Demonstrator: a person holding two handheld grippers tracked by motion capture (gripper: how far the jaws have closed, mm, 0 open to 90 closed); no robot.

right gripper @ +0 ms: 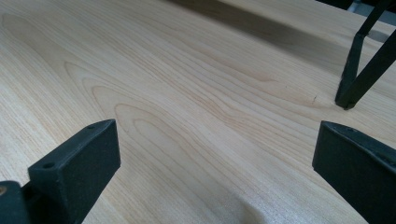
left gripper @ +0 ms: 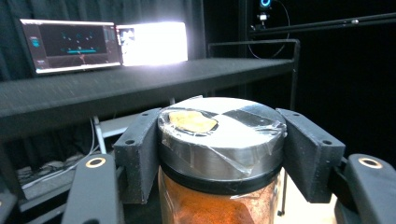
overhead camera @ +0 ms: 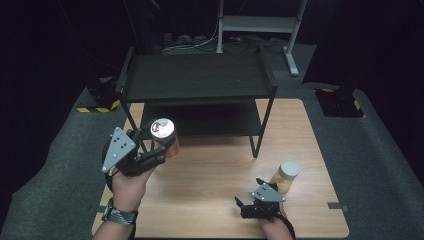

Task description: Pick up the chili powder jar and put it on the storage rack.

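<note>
A glass jar of orange powder with a silver lid sealed by clear tape is held upright above the table's left side. My left gripper is shut on it, and in the left gripper view both black pads clamp the jar just under its lid. The jar's top stands about level with the black shelf top. My right gripper rests low near the table's front edge, open, with bare wood between its pads. A second jar with a pale lid and yellowish contents stands just right of that gripper.
The black two-tier shelf stands on the back half of the wooden table, one leg planted near the middle. Both tiers look bare. Two lit monitors glow beyond the shelf. Grey carpet surrounds the table.
</note>
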